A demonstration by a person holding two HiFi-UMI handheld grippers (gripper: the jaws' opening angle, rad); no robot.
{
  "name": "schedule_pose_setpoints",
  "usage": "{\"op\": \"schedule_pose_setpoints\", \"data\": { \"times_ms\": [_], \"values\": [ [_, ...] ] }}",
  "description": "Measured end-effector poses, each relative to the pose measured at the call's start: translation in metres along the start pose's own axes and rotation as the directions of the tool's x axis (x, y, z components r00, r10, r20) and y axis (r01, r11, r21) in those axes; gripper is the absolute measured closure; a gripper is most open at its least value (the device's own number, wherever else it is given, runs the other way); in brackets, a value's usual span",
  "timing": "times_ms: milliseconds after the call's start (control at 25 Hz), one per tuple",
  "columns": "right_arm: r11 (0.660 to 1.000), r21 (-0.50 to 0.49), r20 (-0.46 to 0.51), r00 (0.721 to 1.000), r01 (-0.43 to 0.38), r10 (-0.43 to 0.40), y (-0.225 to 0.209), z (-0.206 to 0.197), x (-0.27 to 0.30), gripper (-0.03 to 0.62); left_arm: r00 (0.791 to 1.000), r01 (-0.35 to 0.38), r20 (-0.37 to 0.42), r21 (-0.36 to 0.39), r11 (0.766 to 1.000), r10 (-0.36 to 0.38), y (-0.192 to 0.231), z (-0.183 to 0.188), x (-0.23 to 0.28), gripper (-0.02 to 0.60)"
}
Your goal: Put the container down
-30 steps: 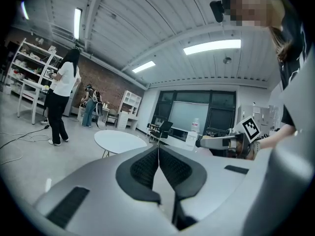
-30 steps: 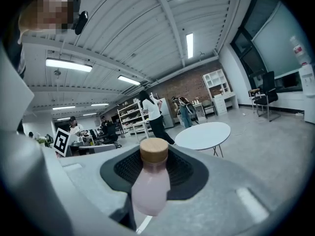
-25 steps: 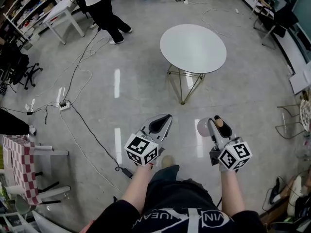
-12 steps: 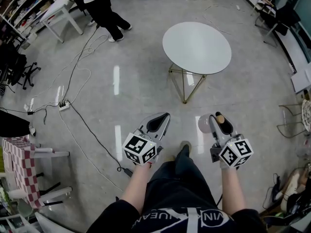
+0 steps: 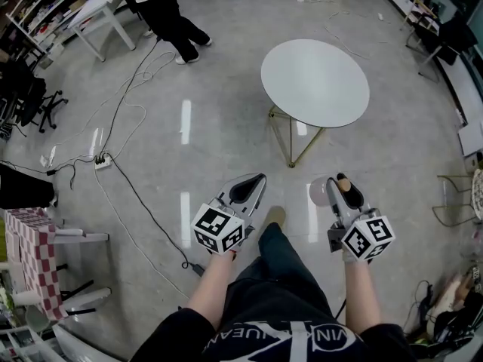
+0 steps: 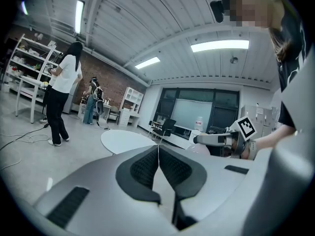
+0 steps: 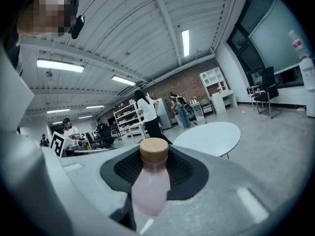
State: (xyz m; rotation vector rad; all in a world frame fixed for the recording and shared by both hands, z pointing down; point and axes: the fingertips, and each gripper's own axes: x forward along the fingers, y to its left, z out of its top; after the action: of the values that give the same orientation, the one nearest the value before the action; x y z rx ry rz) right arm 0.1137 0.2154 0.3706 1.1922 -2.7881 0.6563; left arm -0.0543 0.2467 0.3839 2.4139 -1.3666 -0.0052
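Observation:
A pale pink bottle (image 7: 150, 183) with a tan wooden cap (image 7: 154, 150) stands between the jaws of my right gripper (image 7: 153, 176), which is shut on it. In the head view the bottle (image 5: 320, 191) shows at the tip of that right gripper (image 5: 339, 192), held above the floor. My left gripper (image 5: 249, 189) is beside it, jaws shut with nothing between them; in the left gripper view the black pads (image 6: 145, 167) meet along a thin line. The round white table (image 5: 315, 81) stands ahead, a little to the right.
A person in a white top and black trousers (image 5: 162, 13) stands at the back left near a white table (image 5: 98, 13). Cables (image 5: 121, 119) and a power strip (image 5: 101, 162) lie on the grey floor. Shelves (image 5: 30, 6) line the left side. A wire chair (image 5: 456, 198) stands at the right.
The view has shifted forward: the round table sits slightly farther right and nearer. A leg and shoe have swung forward between the grippers. Both grippers keep their hold and pose.

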Motion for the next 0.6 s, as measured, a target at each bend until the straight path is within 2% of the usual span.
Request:
{"op": "schedule_pose_setpoints", "data": {
  "times_ms": [400,600],
  "values": [
    [1.0,-0.01,-0.005,1.0,-0.012,0.012,-0.031,0.018,0.054,0.462,0.998,0.046,-0.037,0.001,0.999,-0.046,0.036,0.015,0.063,0.567],
    [1.0,-0.014,-0.015,1.0,0.012,-0.012,-0.052,0.024,0.075,0.462,0.996,0.08,-0.048,-0.008,0.997,-0.08,0.049,0.023,0.098,0.568]
  ]
}}
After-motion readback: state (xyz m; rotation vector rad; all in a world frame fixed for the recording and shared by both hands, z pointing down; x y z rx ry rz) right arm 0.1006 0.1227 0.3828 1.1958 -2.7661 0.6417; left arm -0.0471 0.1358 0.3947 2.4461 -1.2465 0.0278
